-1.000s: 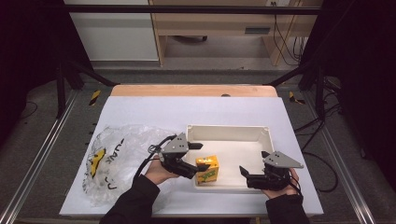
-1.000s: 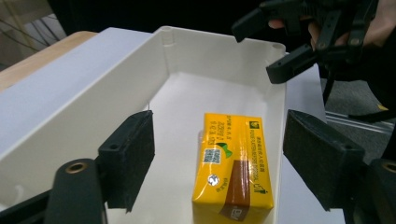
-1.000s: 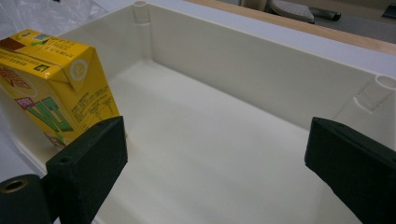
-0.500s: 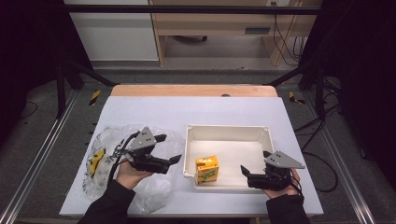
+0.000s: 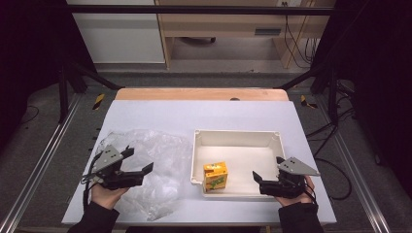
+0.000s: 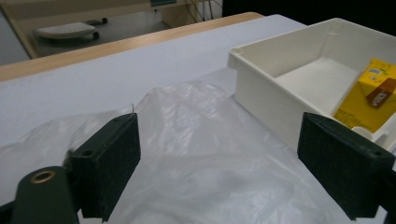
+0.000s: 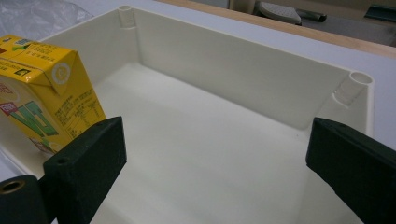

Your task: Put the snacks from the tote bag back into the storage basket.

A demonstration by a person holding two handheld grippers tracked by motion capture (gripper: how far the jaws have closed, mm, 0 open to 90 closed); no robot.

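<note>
A yellow drink carton (image 5: 215, 175) stands in the front left corner of the white tray (image 5: 235, 132). Left of the tray lies a crumpled clear plastic bag (image 5: 158, 155). My left gripper (image 5: 139, 159) hovers over the bag, open; its jaws have just been opening and hold nothing. In the left gripper view the bag (image 6: 201, 154) spreads below the left gripper (image 6: 224, 158), with the tray (image 6: 271, 93) and carton (image 6: 369, 93) to the right. My right gripper (image 5: 267, 168) rests open at the tray's front right corner. In the right gripper view the right gripper (image 7: 215, 163) faces the tray's inside (image 7: 233, 70), the carton (image 7: 42, 93) at the left.
The white table top (image 5: 204, 114) ends in a wooden strip (image 5: 199, 93) at the far side. Metal rails (image 5: 43, 160) run along both sides. Dark frame posts (image 5: 65, 77) stand beyond the table's far corners.
My left gripper has drawn away from the carton at the tray's left wall, leftward over the plastic bag, jaws wider. The carton stays in the tray. The right gripper has kept still.
</note>
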